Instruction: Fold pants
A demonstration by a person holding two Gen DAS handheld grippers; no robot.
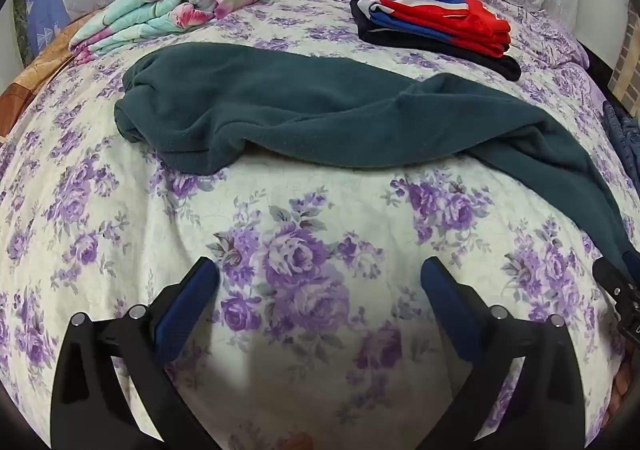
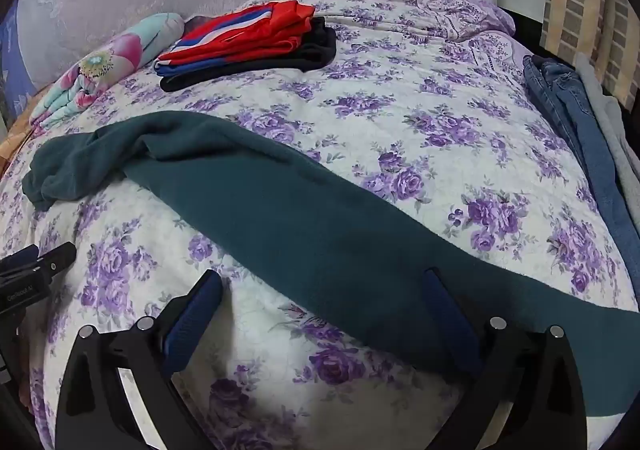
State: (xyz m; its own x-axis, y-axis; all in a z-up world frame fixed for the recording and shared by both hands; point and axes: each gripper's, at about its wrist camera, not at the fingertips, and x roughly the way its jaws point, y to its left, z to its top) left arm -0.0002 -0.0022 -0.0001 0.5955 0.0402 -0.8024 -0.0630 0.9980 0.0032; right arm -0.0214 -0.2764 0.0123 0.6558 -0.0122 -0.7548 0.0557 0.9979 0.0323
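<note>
teal fleece pants lie stretched across the floral bedspread, ready for folding. both the left gripper and the right gripper gape fully wide, holding nothing.

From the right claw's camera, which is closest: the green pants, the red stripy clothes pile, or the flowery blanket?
1. Dark green fleece pants, right under the claw.
2. Red, blue and black folded clothes pile, far back, centre-left.
3. Folded flowery blanket, far left; nearly level with the pile.
</note>
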